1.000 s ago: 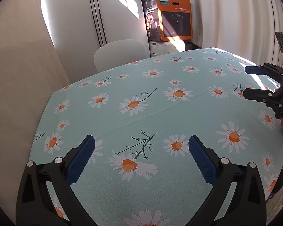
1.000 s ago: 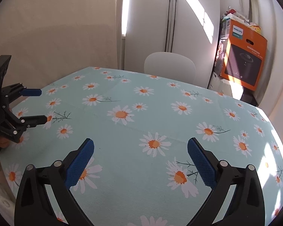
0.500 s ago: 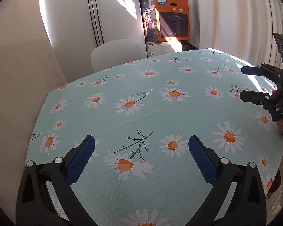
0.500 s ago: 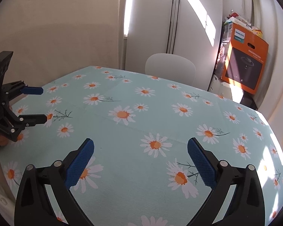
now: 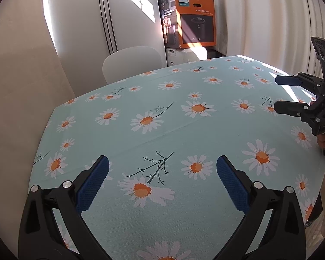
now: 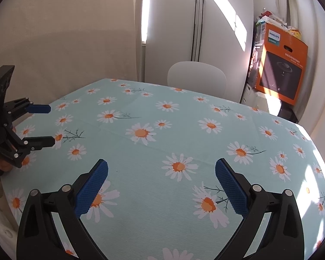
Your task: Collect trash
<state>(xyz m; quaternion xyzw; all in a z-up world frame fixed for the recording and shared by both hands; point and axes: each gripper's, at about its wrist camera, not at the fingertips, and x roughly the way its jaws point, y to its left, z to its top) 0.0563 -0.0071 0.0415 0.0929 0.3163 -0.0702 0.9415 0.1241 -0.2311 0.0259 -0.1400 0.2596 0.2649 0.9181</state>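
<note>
Both views have tilted up a little since a second ago, showing more wall and less of the near table edge. Left gripper [image 5: 161, 181] hangs over the cloth [image 5: 184, 130] with its blue pads spread wide and nothing between them. Right gripper [image 6: 161, 182] is likewise wide apart and empty, well to the side of the left one. No trash shows near either gripper. Beyond the table stand a chair [image 5: 133, 61] and an orange box [image 5: 195, 22].

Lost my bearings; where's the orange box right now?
The orange box stands beyond the table's far edge, stacked against the wall right of the white chair; in the right wrist view it's at far right.
</note>
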